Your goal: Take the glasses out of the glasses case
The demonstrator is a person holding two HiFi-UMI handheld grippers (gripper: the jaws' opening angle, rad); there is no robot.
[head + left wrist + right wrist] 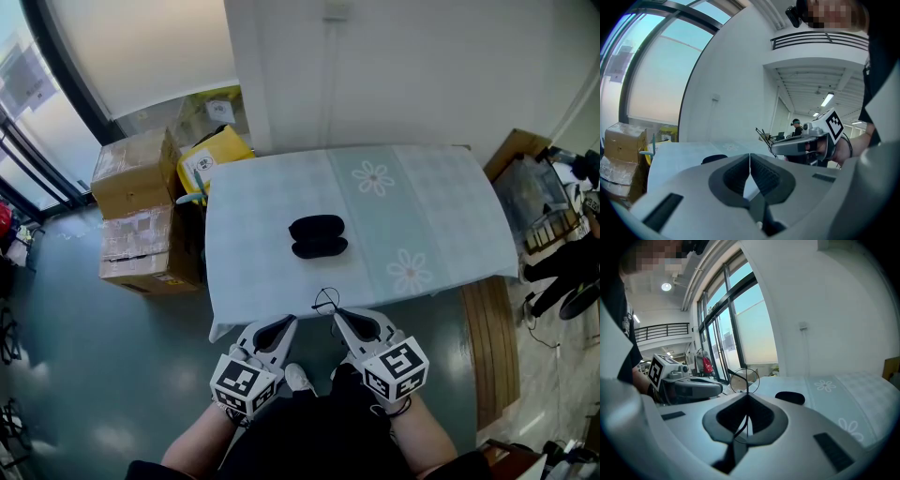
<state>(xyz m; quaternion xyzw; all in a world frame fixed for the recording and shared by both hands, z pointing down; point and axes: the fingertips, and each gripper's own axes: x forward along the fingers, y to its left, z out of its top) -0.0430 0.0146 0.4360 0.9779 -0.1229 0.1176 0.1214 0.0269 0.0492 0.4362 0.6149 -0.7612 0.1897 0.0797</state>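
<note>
A black glasses case (pixel 318 236) lies open in the middle of the pale tablecloth (pixel 431 216); it also shows as a dark shape (pixel 714 159) (pixel 790 397) in both gripper views. The thin wire-framed glasses (pixel 325 302) (pixel 744 380) (pixel 761 135) hang off the table's near edge, and my right gripper (pixel 337 315) (pixel 747 397) (pixel 774 149) is shut on their frame. My left gripper (pixel 292 321) (pixel 750 156) sits just to the left of them, shut with nothing between its jaws.
Cardboard boxes (pixel 141 206) and a yellow box (pixel 214 155) are stacked left of the table. A wooden bench (pixel 492 347) runs along the right side, with a seated person (pixel 567 267) beyond it. A white wall rises behind the table.
</note>
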